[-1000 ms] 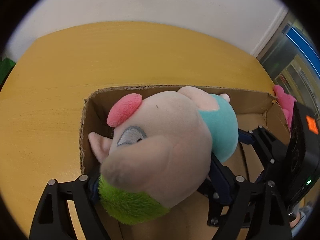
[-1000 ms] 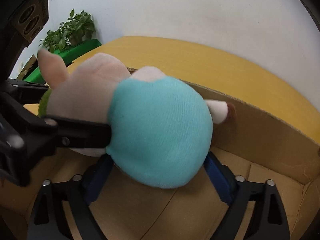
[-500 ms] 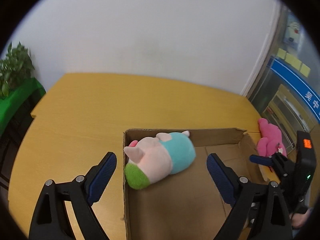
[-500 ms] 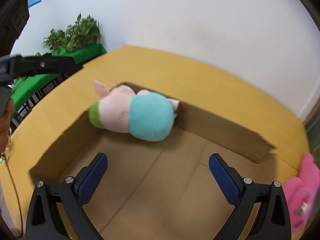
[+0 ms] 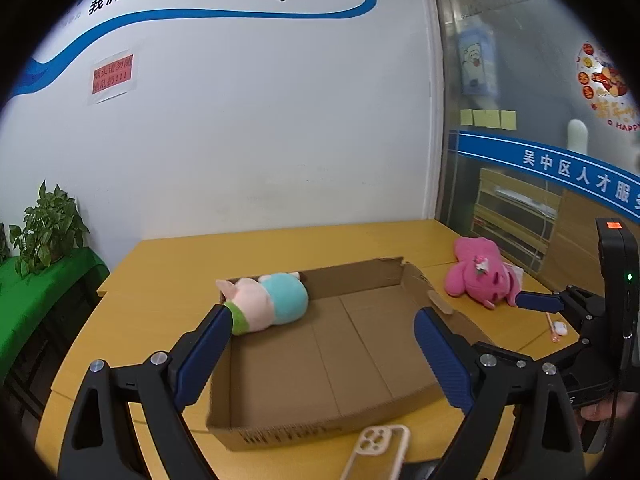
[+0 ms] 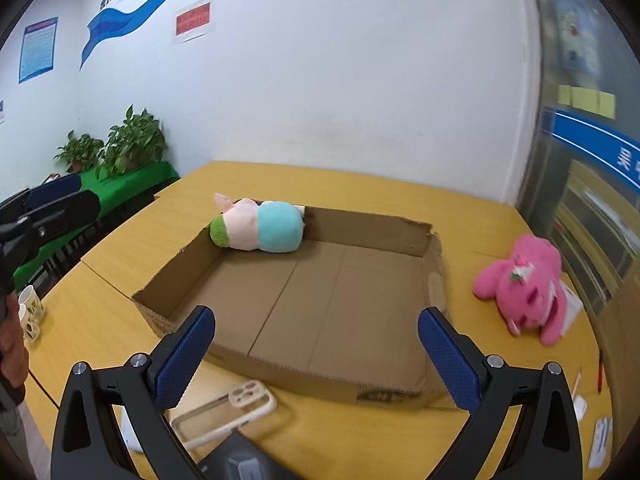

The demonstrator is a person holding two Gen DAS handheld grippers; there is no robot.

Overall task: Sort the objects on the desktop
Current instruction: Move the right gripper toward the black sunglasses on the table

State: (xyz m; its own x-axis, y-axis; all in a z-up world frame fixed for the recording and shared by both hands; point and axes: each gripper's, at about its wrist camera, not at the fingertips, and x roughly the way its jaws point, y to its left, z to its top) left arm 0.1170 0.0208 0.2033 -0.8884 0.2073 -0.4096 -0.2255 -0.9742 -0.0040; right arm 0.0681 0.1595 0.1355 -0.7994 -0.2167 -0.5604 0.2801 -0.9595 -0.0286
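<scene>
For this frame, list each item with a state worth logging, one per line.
Left tool: open, empty.
Right tool: open, empty.
Pig plush: lying on its side in the box's far left corner.
Cardboard box: open-topped.
Pink plush: on the table, outside the box.
Phone case: flat on the table.

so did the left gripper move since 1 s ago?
Yes. The left gripper has let go of the pig plush and backed up and away from the cardboard box, fingers open.
</scene>
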